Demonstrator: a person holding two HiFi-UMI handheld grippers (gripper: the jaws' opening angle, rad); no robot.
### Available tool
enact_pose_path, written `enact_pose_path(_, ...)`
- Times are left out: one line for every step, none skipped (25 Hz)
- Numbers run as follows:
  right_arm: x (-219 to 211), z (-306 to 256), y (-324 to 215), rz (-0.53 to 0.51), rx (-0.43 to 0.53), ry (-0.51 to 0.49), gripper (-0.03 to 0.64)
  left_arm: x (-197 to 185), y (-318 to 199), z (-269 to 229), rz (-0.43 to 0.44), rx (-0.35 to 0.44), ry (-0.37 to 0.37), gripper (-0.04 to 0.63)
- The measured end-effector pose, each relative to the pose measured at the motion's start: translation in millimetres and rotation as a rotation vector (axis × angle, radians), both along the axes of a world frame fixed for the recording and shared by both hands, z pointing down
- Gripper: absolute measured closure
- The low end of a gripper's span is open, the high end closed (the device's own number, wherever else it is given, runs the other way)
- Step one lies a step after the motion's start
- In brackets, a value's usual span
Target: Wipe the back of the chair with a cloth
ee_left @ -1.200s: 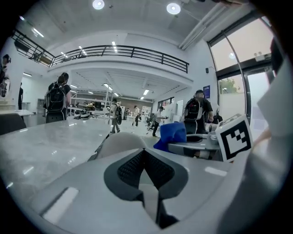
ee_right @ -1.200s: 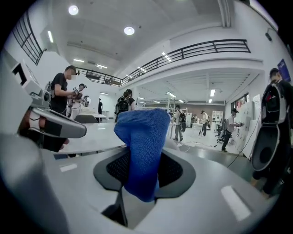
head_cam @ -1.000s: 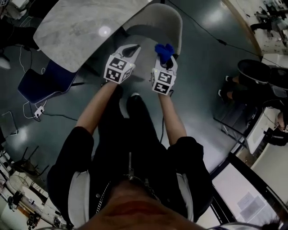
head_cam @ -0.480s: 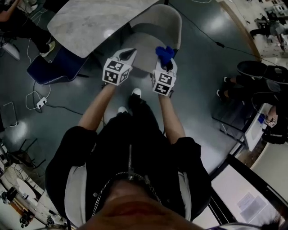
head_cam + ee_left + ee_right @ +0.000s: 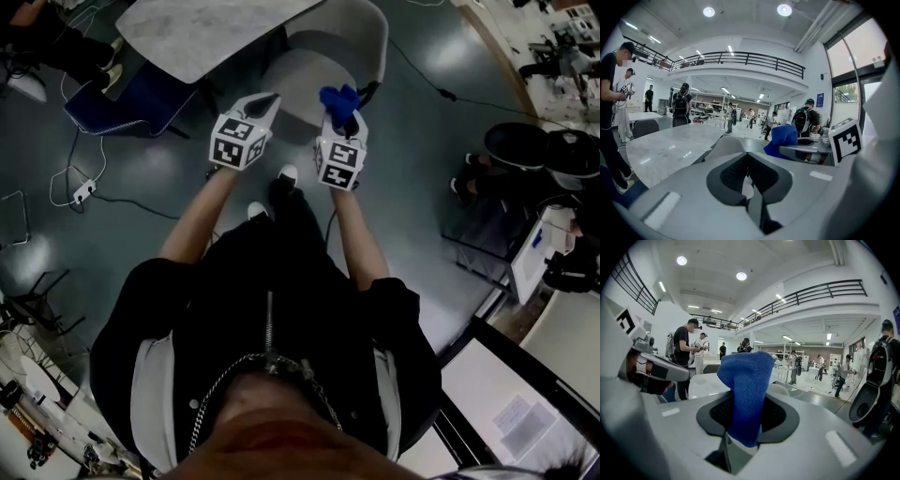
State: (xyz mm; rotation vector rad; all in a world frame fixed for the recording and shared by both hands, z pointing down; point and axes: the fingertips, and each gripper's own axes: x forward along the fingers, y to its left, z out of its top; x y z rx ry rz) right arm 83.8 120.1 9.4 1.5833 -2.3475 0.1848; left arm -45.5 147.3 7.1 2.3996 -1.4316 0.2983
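A grey shell chair (image 5: 323,61) stands ahead of me, tucked under a marble table (image 5: 202,33). My right gripper (image 5: 343,114) is shut on a blue cloth (image 5: 337,97), which stands up out of its jaws just short of the chair's seat edge. In the right gripper view the cloth (image 5: 745,390) fills the middle, with the chair (image 5: 786,391) low behind it. My left gripper (image 5: 265,101) hovers beside it to the left, shut and holding nothing. From the left gripper view, the cloth (image 5: 783,138) and chair (image 5: 725,143) lie to the right.
A blue chair (image 5: 127,98) sits left of the table. Cables and a power strip (image 5: 82,191) lie on the dark floor at left. Black office chairs (image 5: 520,150) and a desk are on the right. Several people stand in the hall beyond.
The chair and table have slid up and away in the head view. Both grippers stay side by side, the right one still holding the cloth.
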Motion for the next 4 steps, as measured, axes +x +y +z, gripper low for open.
enact_pose_path(-2.7,-3.4,6.7,-0.003,0.005,0.001,0.488,-3.6,7.6,-2.0,0.0,0.003,-0.003,0.584)
enact_pose_path(-5.1,-6.7,12.8,-0.004,0.009,0.0,0.488,-7.4,14.7,-3.7,-0.001,0.005,-0.006,0.584)
enact_pose_path(-7.4,-9.9,18.7,-0.005,0.013,-0.002,0.488,-11.4,21.6,-5.3,-0.003,0.007,-0.01,0.584)
enact_pose_path(-9.7,-13.0,24.4,-0.005,0.018,-0.004,0.488,-15.4,28.4,-6.8,-0.005,0.009,-0.014,0.584)
